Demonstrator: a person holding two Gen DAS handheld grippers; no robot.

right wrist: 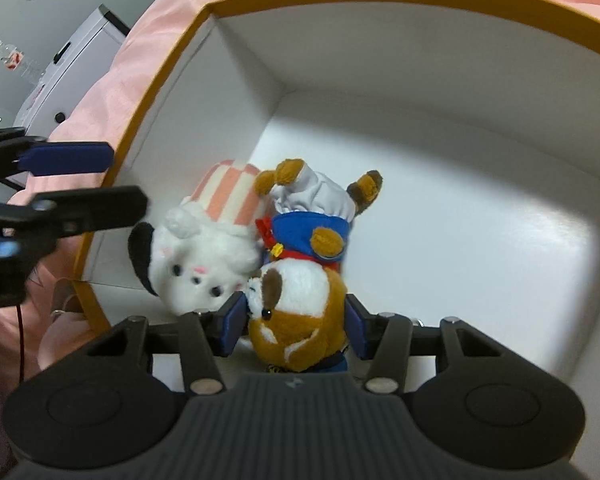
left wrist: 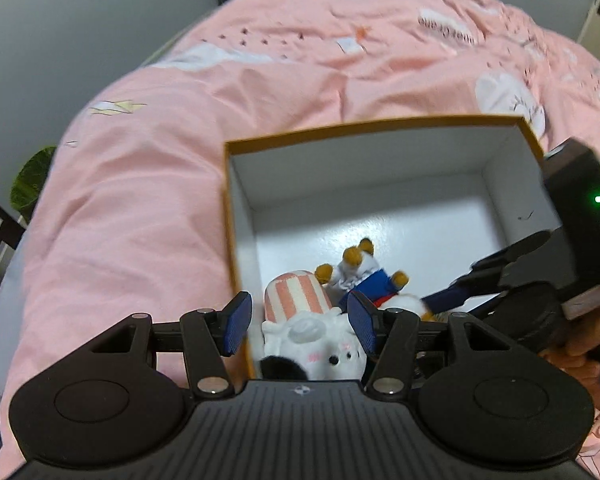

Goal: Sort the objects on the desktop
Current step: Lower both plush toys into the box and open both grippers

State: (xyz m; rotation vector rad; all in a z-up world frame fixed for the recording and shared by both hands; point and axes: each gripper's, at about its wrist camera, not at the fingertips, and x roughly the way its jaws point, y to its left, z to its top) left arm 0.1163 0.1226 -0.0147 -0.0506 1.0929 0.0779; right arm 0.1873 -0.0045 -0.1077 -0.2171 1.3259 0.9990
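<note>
- While the orange-rimmed box (left wrist: 236,216) sits on the pink bedspread (left wrist: 148,200) of the bed, two plush toys lie head-down on its white floor, in the corner nearest the cameras
- White plush with black ears and a pink-striped body (right wrist: 204,252) lies against the box's left wall, its face turned toward the near edge
- Brown-and-white plush dog in a blue jacket and white trousers (right wrist: 304,276) lies just beside it on the right, the two toys touching, its feet pointing toward the far wall
- Right tool (right wrist: 296,330) reaches down into the box with its blue pads on either side of the dog's head; the left pad presses the muzzle and the right pad sits at the brown cheek, so it pinches the dog
- Left tool (left wrist: 300,324) hangs above the box's near-left corner with its jaws spread and nothing between the pads; the white plush shows below the gap
- From the right wrist view the left tool's fingers (right wrist: 66,158) cross over the box's left rim
- A hand (left wrist: 584,360) grips the right tool's handle at the right edge of the left wrist view
- Rest of the box floor toward the far wall is bare white
</note>
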